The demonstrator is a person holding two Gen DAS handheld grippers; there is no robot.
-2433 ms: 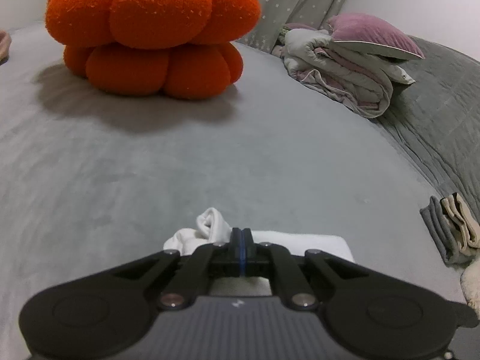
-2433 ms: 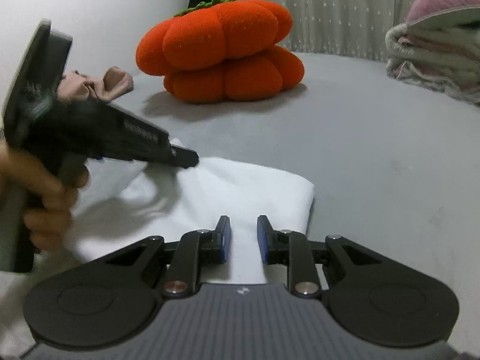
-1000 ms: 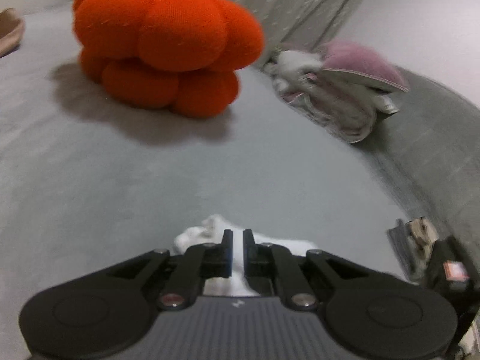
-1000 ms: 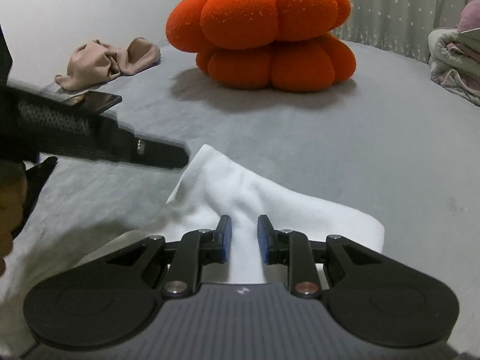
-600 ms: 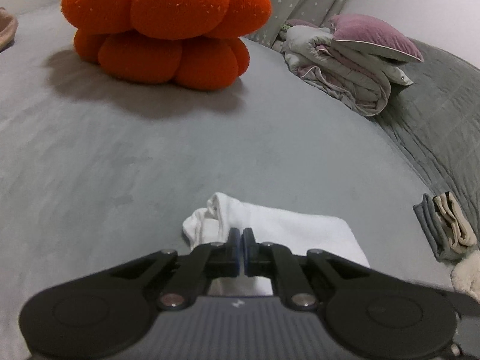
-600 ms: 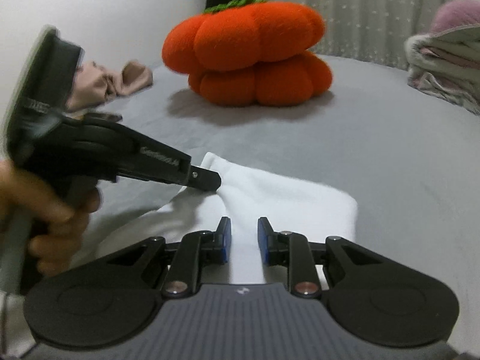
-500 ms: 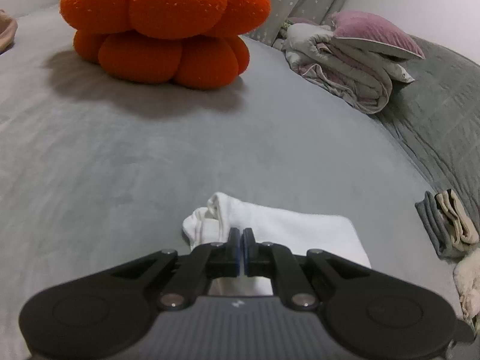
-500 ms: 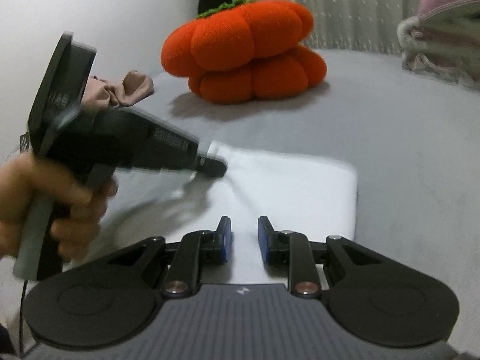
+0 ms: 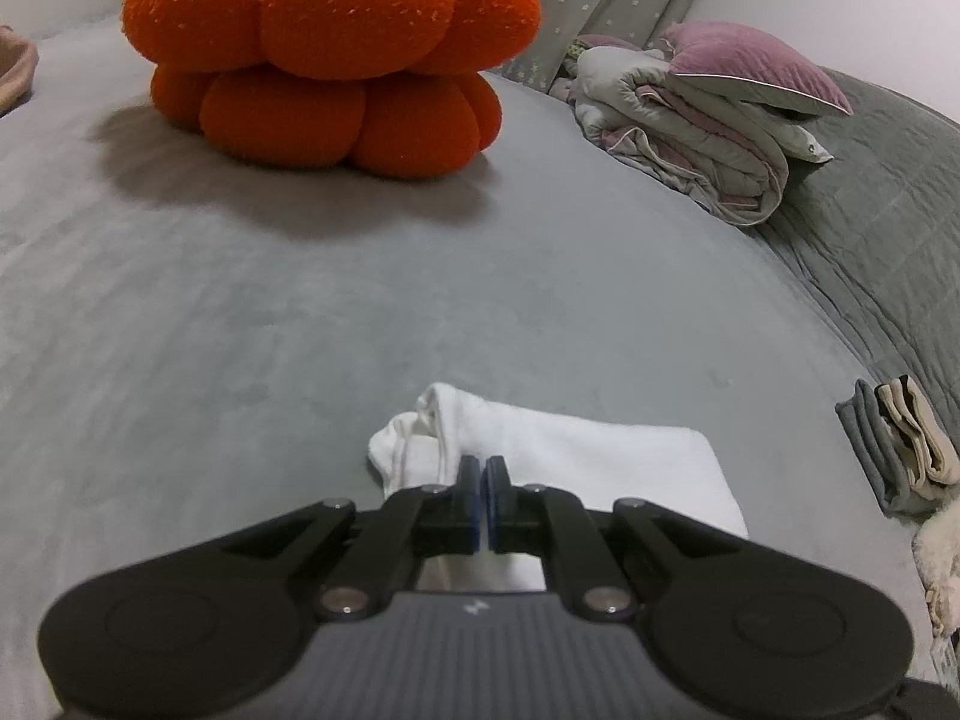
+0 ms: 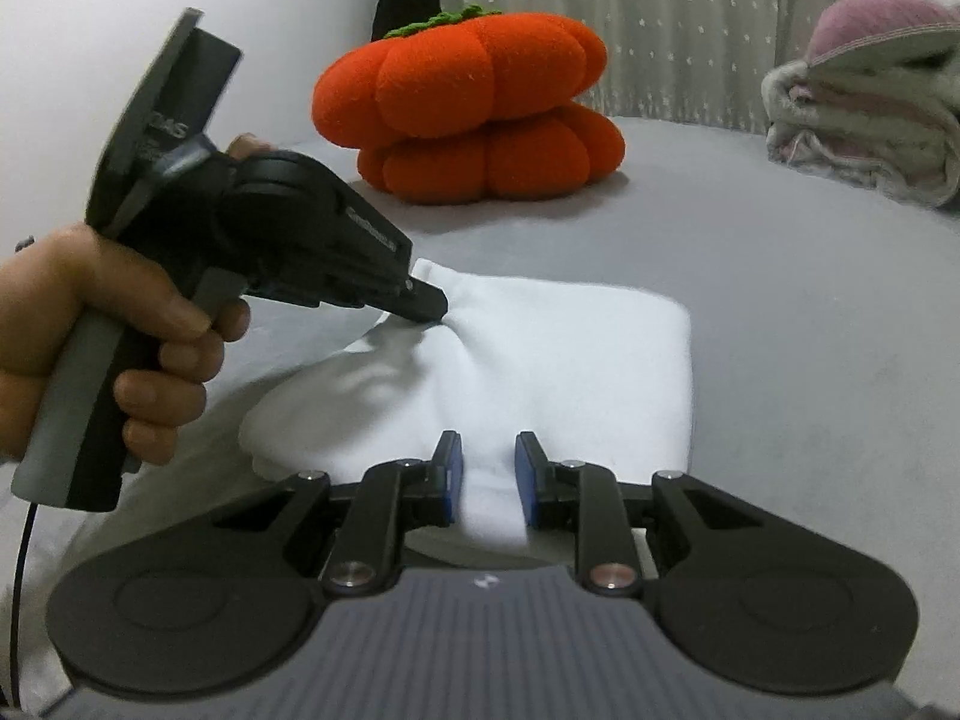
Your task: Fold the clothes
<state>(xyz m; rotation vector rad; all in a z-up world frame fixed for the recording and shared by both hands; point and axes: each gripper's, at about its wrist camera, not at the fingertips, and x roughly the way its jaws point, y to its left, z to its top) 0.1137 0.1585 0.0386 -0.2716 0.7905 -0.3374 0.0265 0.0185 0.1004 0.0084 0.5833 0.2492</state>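
Pinching the white garment (image 10: 558,360), the left gripper (image 10: 429,306) is pressed together; the right gripper (image 10: 486,474) seemingly spreads around a fold.

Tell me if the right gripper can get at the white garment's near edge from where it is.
Probably yes: the right gripper is open with white garment already between its fingers, nothing blocking. The left gripper pinches the far corner, off to the side.

Dim, even indoor light, soft shadows on bedding, strong fisheye edge curvature, dark corners, sharp focus
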